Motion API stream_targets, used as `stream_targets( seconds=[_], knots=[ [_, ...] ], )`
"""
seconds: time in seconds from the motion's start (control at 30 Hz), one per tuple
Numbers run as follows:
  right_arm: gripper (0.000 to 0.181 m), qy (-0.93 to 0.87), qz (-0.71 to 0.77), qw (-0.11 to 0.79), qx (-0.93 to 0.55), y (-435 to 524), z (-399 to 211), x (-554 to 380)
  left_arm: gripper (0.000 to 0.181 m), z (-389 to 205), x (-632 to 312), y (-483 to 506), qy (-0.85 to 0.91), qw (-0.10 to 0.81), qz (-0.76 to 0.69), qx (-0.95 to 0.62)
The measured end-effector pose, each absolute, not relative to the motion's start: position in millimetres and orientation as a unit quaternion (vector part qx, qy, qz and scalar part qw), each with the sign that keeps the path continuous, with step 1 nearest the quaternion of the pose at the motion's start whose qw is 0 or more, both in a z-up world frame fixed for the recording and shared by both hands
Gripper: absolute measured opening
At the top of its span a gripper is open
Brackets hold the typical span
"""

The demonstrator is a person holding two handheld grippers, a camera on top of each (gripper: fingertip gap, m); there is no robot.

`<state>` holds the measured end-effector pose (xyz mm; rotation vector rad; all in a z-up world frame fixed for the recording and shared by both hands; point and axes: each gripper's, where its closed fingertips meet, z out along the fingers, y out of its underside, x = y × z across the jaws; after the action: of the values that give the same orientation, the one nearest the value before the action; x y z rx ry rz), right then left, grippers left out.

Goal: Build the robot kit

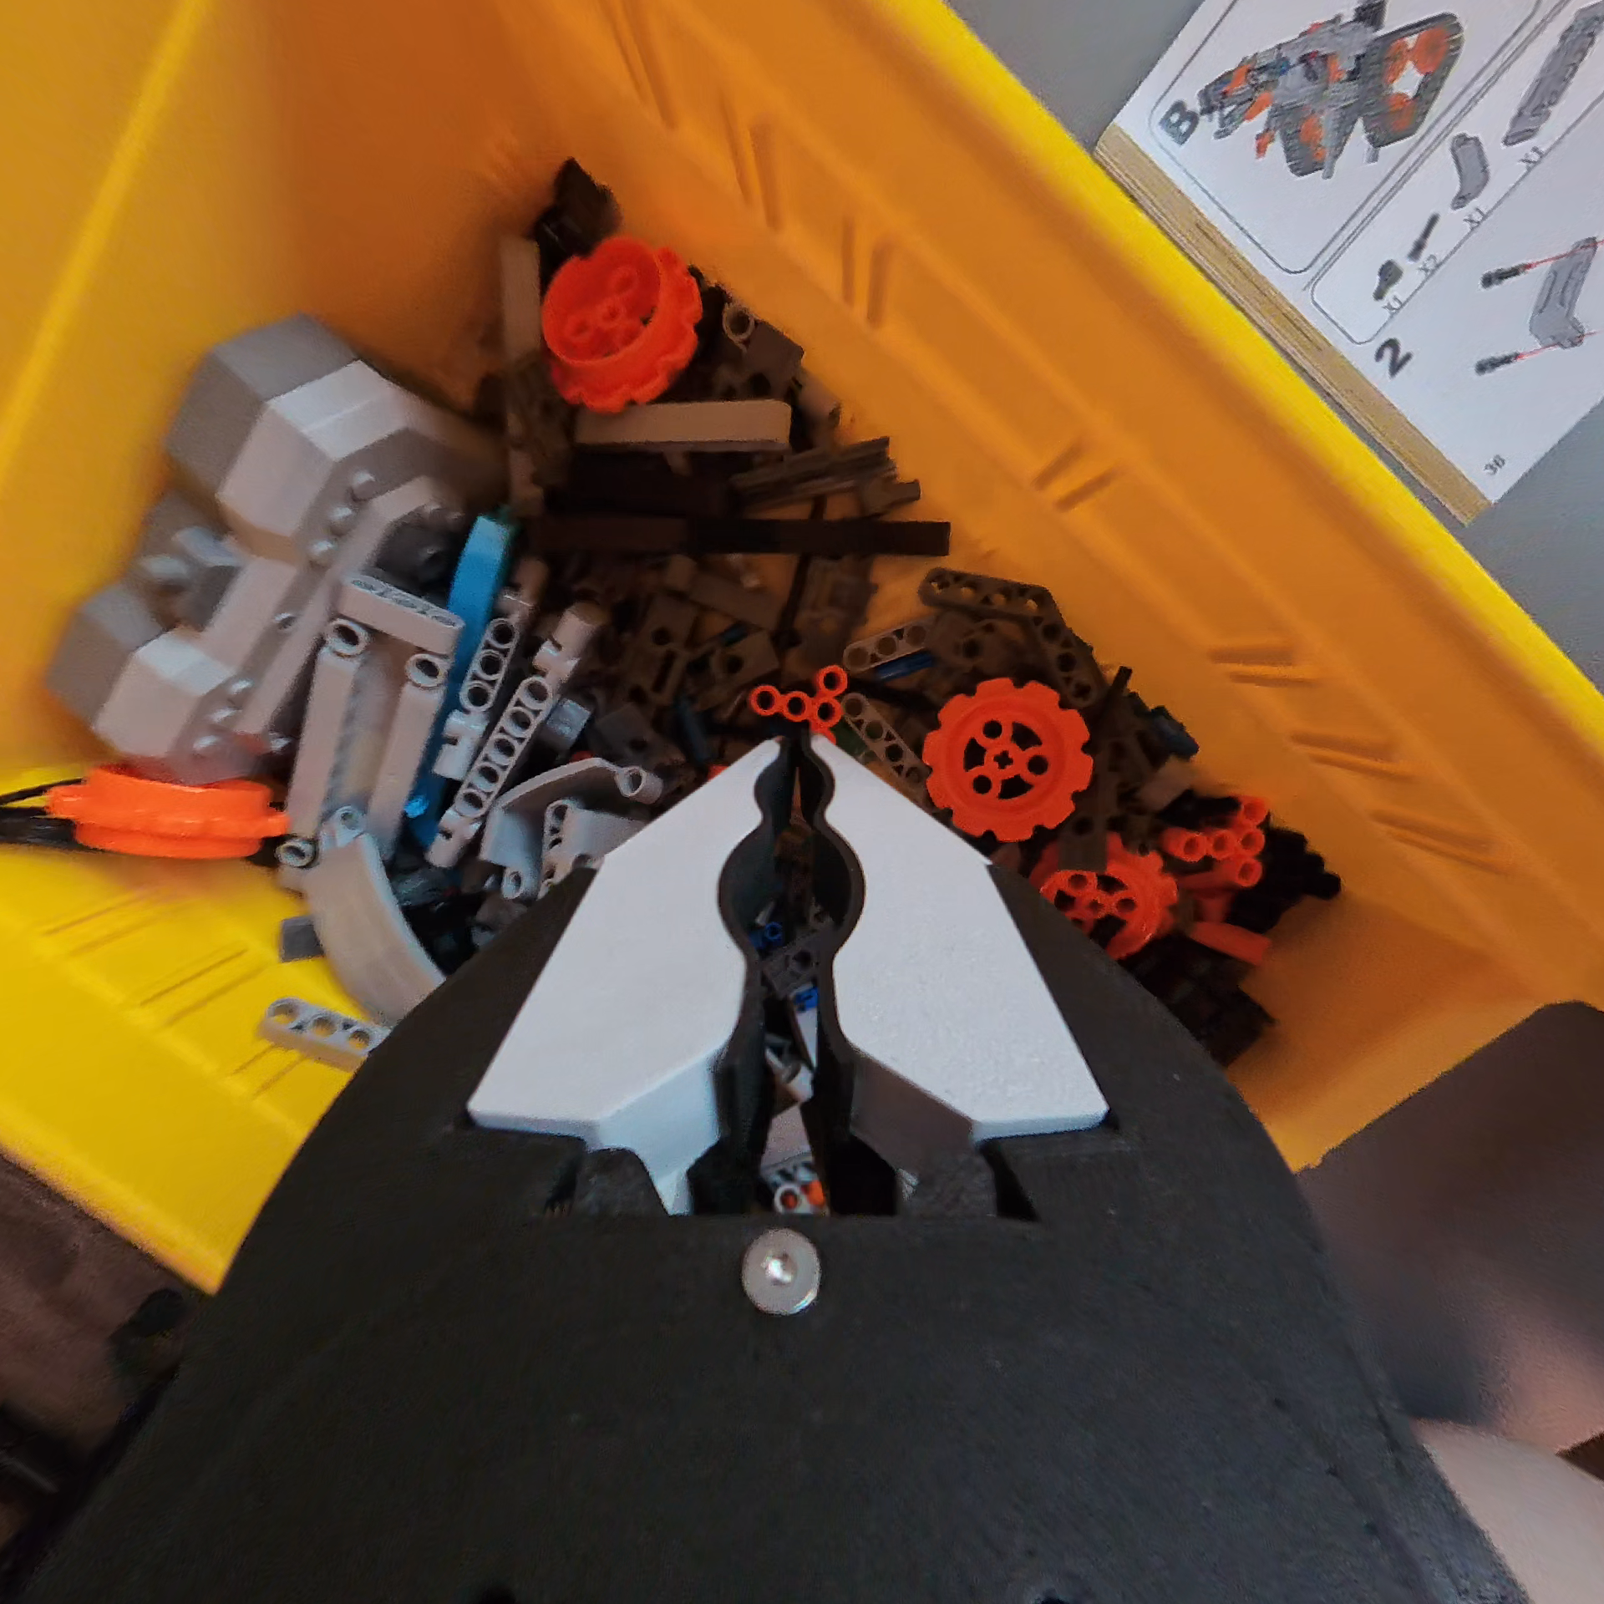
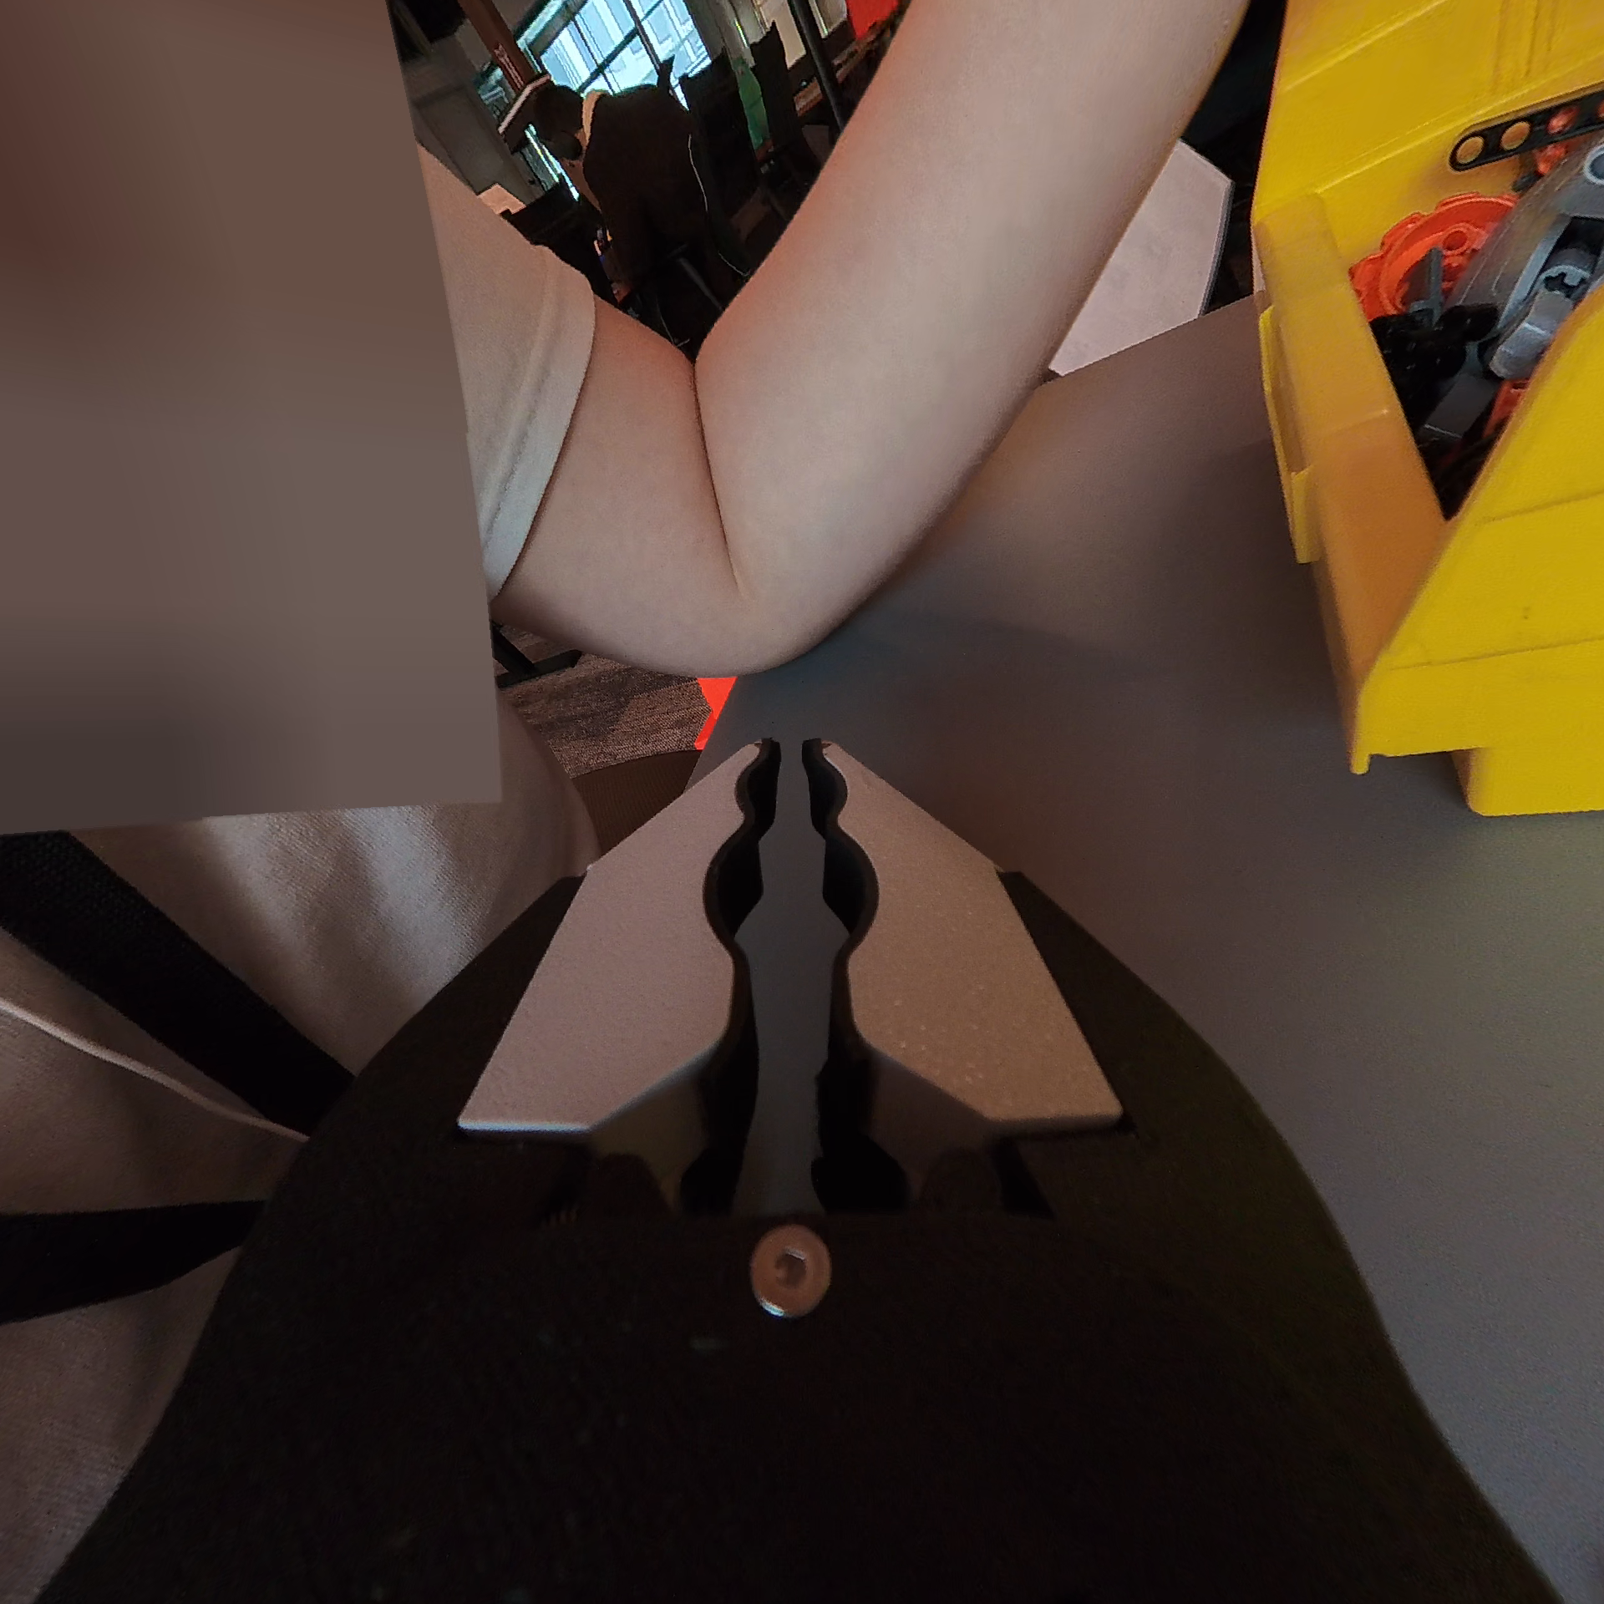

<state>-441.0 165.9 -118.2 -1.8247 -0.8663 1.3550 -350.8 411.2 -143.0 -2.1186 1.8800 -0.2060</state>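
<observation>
Left tool, tips together, hovers over yellow bin (grey, black, orange parts); right tool slightly apart.

Grey table, dark carpet, bright windows beyond

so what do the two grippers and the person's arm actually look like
Both the left gripper and the right gripper match: a broad matte black body, a silver screw at the centre, and two pale grey wedge fingers with wavy black inner linings. The person's arm has a short light sleeve.
</observation>
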Motion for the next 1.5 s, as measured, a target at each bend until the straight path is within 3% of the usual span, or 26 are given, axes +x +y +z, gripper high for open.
stream_targets(
  seconds=[0.2,0.97,1.5],
  knots=[
    [0.005,-0.336,0.521,0.347,-0.703,165.0,-118.5,-441.4,0.000,-166.1,-354.6,407.2,0.590,0.065,-0.095,-0.799],
    [0.005,-0.336,0.524,0.343,-0.704,164.0,-118.6,-441.7,0.003,-166.1,-362.7,425.1,0.450,0.042,-0.149,-0.880],
    [0.005,-0.337,0.523,0.343,-0.704,163.6,-118.7,-441.9,0.010,-175.5,-365.3,422.7,0.472,0.054,-0.038,-0.879]
  ],
)
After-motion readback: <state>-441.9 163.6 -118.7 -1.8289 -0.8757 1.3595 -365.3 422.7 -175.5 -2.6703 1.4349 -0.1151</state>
